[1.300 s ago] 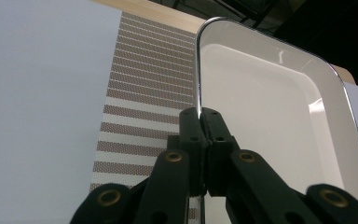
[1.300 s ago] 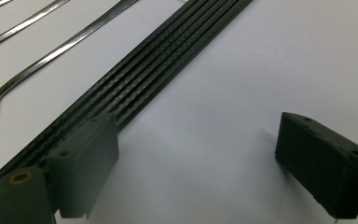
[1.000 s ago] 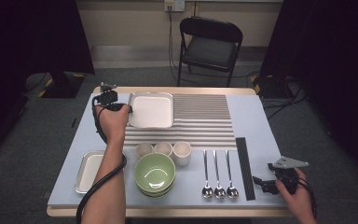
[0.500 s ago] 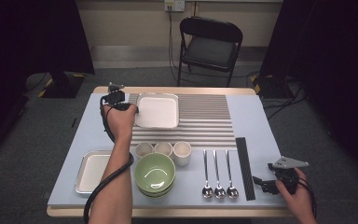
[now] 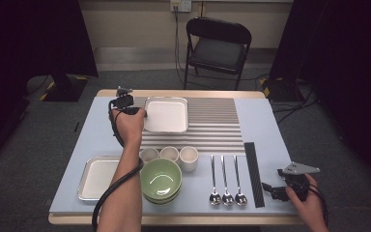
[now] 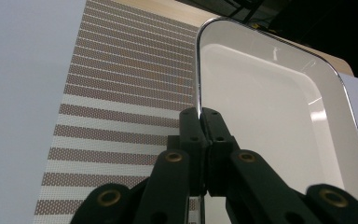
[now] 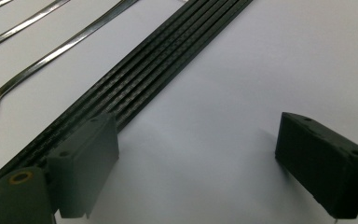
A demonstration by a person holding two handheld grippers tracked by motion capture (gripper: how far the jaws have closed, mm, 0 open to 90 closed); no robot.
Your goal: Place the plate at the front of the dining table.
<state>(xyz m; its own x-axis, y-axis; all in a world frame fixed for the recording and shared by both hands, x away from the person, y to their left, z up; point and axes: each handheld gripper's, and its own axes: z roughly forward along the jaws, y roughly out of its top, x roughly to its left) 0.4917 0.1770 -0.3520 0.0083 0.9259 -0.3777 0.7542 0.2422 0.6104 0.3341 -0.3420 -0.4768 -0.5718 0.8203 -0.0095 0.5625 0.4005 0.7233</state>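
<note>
Pinching the left rim of the far tray (image 5: 166, 116), the left gripper (image 5: 131, 110) has its two black jaws pressed together on that thin metal lip, as the left gripper view shows, with the rim (image 6: 198, 70) running straight away from the jaws. The far tray rests on the striped mat (image 5: 212, 125) toward the far side of the table, its left edge over the mat's left end and its body stretching rightward from the gripper. Any slide or lift therefore turns on that one-sided hold: the tray's weight hangs to the right of the grip, so it would likely tip or pivot unless drawn along the table surface. The left hand is plainly the nearer one; the right gripper (image 5: 276, 190) lies well apart at the near right corner, jaws spread wide with nothing between them, hovering over bare blue cloth (image 7: 242, 93) just beside the dark strip (image 5: 253, 174). Open room lies to the left of the tray on the blue cloth and farther right along the mat. Toward the person the path is tighter: three small cups (image 5: 169, 154) sit just off the mat's near edge, with the stacked green bowls (image 5: 161, 180) and a second tray (image 5: 99, 176) nearer. Three spoons (image 5: 226, 179) lie between the bowls and the strip.
</note>
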